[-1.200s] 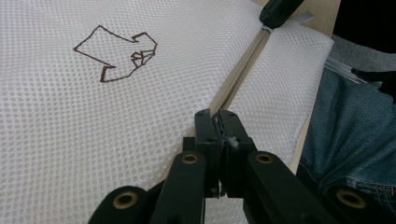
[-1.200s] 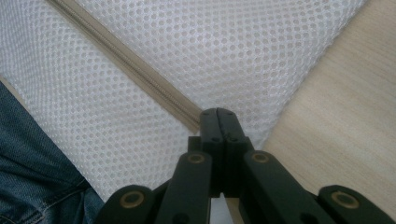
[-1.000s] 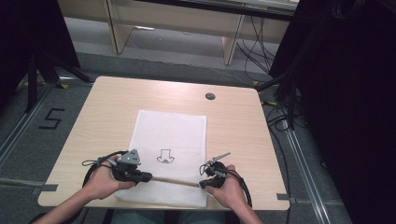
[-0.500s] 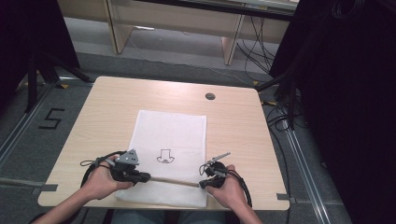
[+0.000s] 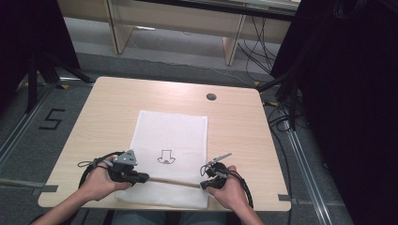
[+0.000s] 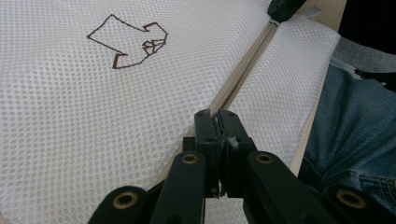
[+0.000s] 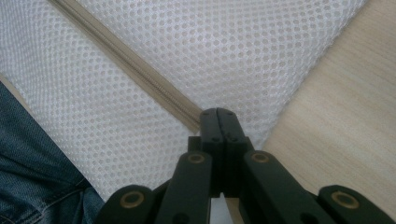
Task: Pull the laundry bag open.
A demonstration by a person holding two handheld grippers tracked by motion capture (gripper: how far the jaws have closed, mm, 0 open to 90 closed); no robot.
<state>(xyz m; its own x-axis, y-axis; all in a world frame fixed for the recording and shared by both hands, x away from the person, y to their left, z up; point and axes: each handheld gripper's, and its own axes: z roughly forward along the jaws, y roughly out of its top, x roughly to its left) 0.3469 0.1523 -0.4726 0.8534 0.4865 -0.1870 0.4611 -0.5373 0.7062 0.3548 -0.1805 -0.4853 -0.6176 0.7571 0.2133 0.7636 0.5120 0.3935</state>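
Bag: white mesh laundry bag (image 5: pixel 171 136), flat on the table ahead of my tongs.
Zipper: beige zipper (image 5: pixel 171 181) across its near edge, stretched between my two tongs.
Mark: brown embroidered motif (image 5: pixel 166 157), just beyond the zipper.

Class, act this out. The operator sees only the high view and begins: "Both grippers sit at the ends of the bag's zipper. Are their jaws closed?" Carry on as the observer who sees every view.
Observer: The left gripper is shut on the zipper, with a small pale bit pinched between its jaws.
Operator: And the right?
Observer: The right gripper is shut too, on the zipper's end near the bag's edge, next to bare table.
Operator: Is the zipper open?
Observer: The stretch in the left gripper view looks closed, as far as I can tell.
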